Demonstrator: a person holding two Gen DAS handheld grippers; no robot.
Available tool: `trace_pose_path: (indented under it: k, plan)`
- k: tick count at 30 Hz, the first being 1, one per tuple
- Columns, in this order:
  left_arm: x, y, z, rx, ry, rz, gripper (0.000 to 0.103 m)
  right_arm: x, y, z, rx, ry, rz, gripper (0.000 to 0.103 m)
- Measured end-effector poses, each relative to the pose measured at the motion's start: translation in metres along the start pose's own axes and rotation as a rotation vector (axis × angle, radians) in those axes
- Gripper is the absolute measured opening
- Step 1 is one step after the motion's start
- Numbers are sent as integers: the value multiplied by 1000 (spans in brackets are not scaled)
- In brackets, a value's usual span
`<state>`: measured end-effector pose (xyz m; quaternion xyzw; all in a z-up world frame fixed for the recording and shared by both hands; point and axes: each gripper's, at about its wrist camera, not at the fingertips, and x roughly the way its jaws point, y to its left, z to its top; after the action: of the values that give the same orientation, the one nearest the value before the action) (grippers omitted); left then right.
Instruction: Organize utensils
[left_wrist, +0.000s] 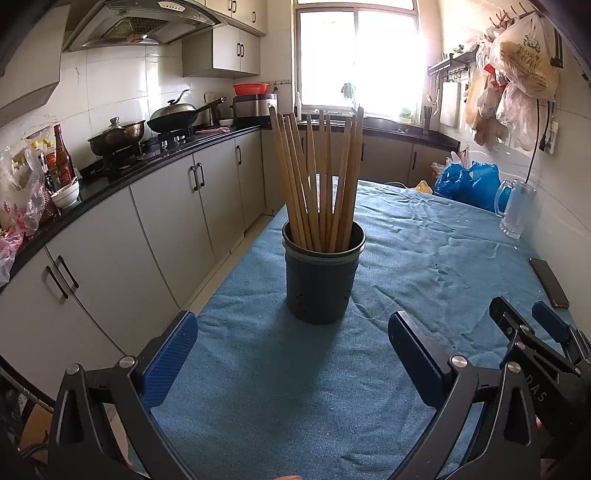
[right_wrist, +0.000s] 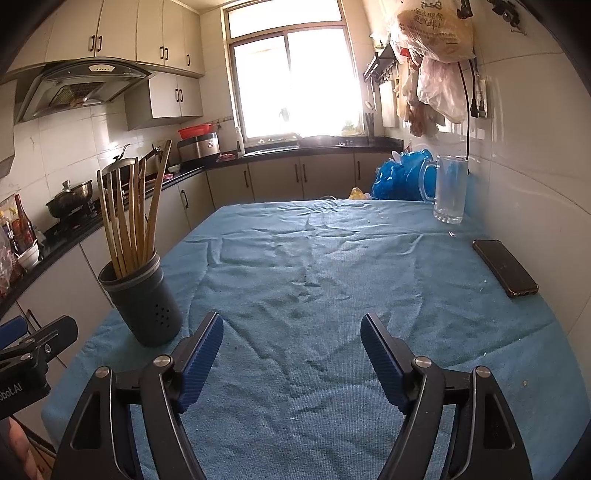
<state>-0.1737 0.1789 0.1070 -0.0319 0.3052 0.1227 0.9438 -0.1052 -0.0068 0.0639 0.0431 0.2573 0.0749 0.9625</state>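
A dark round utensil holder (left_wrist: 320, 275) stands upright on the blue tablecloth (left_wrist: 295, 387), with several wooden chopsticks (left_wrist: 317, 177) standing in it. My left gripper (left_wrist: 291, 325) is open and empty, just short of the holder, its blue pads to either side below it. The holder (right_wrist: 142, 299) and chopsticks (right_wrist: 131, 218) also show at the left of the right wrist view. My right gripper (right_wrist: 291, 328) is open and empty over bare cloth (right_wrist: 314, 258), to the right of the holder. The right gripper also shows at the lower right of the left wrist view (left_wrist: 524, 317).
A black phone (right_wrist: 504, 267) lies near the table's right edge by the tiled wall. A glass mug (right_wrist: 447, 188) and blue plastic bags (right_wrist: 399, 175) sit at the far right. Kitchen counter with pots (left_wrist: 122, 136) runs along the left, beyond the table's left edge.
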Motion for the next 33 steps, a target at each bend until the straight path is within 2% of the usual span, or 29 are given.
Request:
trace_pose_path:
  k: [33]
  plan:
    - [-8, 1, 2, -8, -19, 2, 102, -3, 7, -2, -18, -11, 3, 83]
